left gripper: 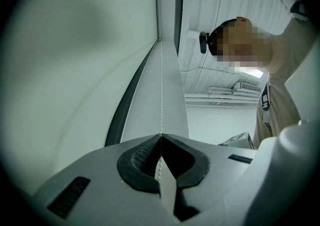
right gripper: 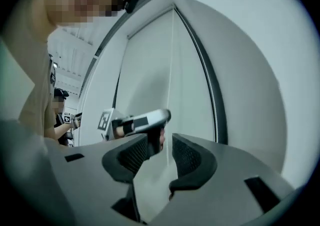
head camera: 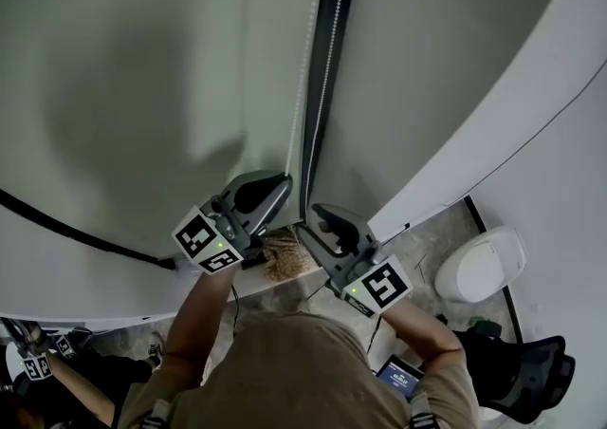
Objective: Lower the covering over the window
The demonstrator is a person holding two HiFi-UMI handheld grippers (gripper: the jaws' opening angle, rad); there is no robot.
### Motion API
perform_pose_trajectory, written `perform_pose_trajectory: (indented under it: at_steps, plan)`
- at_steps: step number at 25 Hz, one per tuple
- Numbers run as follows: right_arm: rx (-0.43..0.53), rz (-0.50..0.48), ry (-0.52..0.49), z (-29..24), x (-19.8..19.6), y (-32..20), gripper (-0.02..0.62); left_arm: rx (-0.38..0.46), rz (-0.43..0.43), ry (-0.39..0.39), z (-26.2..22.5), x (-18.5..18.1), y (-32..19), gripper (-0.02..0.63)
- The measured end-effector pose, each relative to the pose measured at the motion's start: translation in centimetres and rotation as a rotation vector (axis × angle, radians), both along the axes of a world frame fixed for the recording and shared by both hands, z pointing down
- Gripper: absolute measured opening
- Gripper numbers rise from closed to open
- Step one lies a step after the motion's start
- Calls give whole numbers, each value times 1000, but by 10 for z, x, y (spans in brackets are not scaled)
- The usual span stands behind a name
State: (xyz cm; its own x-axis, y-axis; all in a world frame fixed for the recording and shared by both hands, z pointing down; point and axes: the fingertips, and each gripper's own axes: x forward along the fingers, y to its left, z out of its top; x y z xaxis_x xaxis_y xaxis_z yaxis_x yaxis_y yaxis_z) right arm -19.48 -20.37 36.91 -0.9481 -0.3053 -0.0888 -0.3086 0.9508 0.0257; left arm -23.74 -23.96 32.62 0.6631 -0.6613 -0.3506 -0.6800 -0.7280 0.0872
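The mottled grey floor point(head camera: 429, 245) carries a white rounded container point(head camera: 481, 266) and, near it, a black chair point(head camera: 527, 372).

Left claw point(head camera: 283, 185) pinched, right claw point(head camera: 319, 218) agape

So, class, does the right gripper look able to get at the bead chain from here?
Probably yes. The right gripper has its jaws apart, the chain hangs in line with their gap, and nothing blocks it. The left gripper is shut on the chain nearby.
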Motion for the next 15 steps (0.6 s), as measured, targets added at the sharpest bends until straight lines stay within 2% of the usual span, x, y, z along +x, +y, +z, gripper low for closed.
perform_pose_trajectory:
  at_steps: [2,5,10,15]
  plan:
    - [50,39,-77,-36,9,-3,140,4,19,-12,-3,7,-1,21]
    - [69,57,-154,-74,7,-16,138,3,55,-33,-5,15,-4,20]
    - [94,105,-182,-103,3,-28,138,-16,122,-52,-1,39,6,20]
    - [106,137,-170,-103,-1,-29,137,-66,168,-64,31,51,19,20]
